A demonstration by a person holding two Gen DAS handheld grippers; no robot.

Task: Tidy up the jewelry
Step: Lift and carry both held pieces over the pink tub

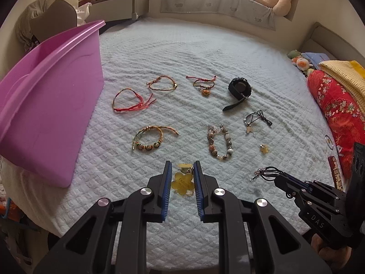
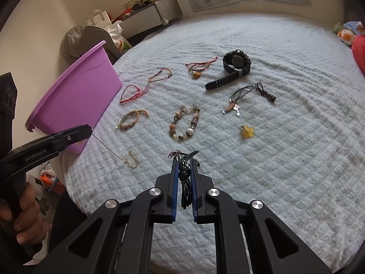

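While each claw grips one item, left claw (image 1: pixel 182 169) a yellow flower pendant (image 1: pixel 181 182), right claw (image 2: pixel 184 166) black cords (image 2: pixel 185 182), eight pieces remain on the bed (image 1: pixel 205 45); purple bin (image 1: pixel 45 91) contents unseen.

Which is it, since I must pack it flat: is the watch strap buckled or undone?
Undone: the watch has one strap end stretched out free on the blanket.
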